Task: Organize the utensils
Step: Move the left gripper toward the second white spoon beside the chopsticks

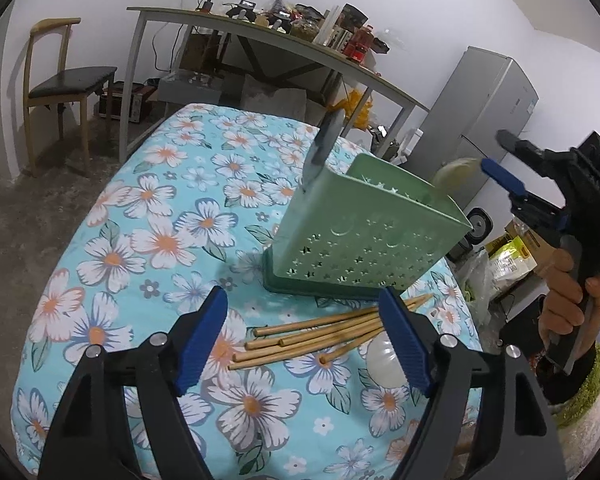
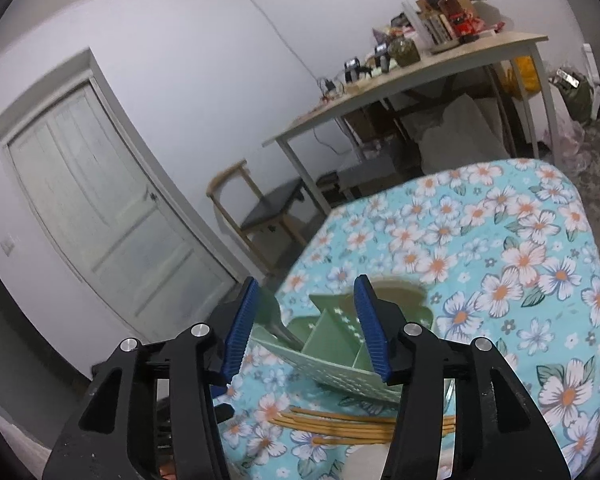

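From the left wrist view, my left gripper (image 1: 302, 340) hangs over the flowered cloth (image 1: 160, 216) with its jaws spread wide and nothing between the pads. Just past it lies a loose bundle of wooden chopsticks (image 1: 320, 336), flat on the cloth and fanned out at the near ends. They look light, stiff and smooth, so I judge they will roll or splay if pinched at one end; I would take them across the middle of the bundle, where they lie closest together. Beside them, partly behind the right finger, is a white spoon (image 1: 384, 360), which looks hard, glossy and probably slippery. Behind stands the green holder (image 1: 364, 236), a perforated plastic caddy with star and moon cut-outs, upright on a darker base, with a knife (image 1: 324, 148) standing in its left compartment. Further right, my right gripper (image 1: 496, 160) hovers above the holder's far corner, jaws partly apart and gripping nothing. A pale rounded thing (image 1: 456, 172) shows there above the rim; I cannot tell what it is
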Action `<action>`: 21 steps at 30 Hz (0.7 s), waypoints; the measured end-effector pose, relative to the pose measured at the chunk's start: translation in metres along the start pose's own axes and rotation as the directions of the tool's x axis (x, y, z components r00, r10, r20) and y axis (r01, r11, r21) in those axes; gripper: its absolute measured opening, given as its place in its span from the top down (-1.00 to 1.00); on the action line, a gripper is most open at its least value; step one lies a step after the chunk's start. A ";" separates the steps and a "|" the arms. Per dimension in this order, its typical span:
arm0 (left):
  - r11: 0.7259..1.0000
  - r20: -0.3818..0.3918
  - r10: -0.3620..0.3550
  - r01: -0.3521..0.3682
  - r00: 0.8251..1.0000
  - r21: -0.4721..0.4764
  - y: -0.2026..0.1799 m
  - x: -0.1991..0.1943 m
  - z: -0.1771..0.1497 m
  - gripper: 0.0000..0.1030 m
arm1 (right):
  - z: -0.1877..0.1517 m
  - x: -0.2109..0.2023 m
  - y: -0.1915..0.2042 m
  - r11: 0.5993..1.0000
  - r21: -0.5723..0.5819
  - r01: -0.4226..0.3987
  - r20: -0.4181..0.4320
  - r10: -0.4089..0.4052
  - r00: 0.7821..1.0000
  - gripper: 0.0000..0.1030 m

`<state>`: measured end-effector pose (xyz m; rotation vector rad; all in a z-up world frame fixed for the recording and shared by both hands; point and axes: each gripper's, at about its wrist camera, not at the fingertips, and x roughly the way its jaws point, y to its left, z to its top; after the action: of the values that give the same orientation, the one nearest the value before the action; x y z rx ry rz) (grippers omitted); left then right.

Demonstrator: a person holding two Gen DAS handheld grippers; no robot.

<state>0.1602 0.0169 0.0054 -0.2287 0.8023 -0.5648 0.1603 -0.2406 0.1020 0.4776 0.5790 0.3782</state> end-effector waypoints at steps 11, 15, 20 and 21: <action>0.999 -0.029 -0.024 0.025 0.999 0.025 -0.007 0.008 -0.006 -0.57 | 0.005 -0.012 0.006 0.997 -0.036 0.067 0.035 -0.066 0.997 -0.24; 0.998 -0.046 -0.048 0.049 0.998 0.036 -0.010 0.013 -0.009 -0.61 | -0.009 -0.035 0.006 0.974 -0.062 0.219 0.042 -0.217 0.975 -0.62; 0.993 -0.138 -0.104 0.111 0.985 0.048 -0.018 0.029 -0.017 -0.70 | -0.061 -0.041 -0.014 0.930 -0.039 0.365 -0.078 -0.367 0.927 -0.75; 0.991 -0.159 -0.113 0.123 0.981 0.048 -0.019 0.033 -0.019 -0.72 | -0.074 -0.038 -0.020 0.924 -0.027 0.381 -0.118 -0.381 0.917 -0.75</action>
<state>0.1568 -0.0171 -0.0200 -0.1810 0.9263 -0.7236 0.0910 -0.2515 0.0535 0.3292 0.7734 0.0343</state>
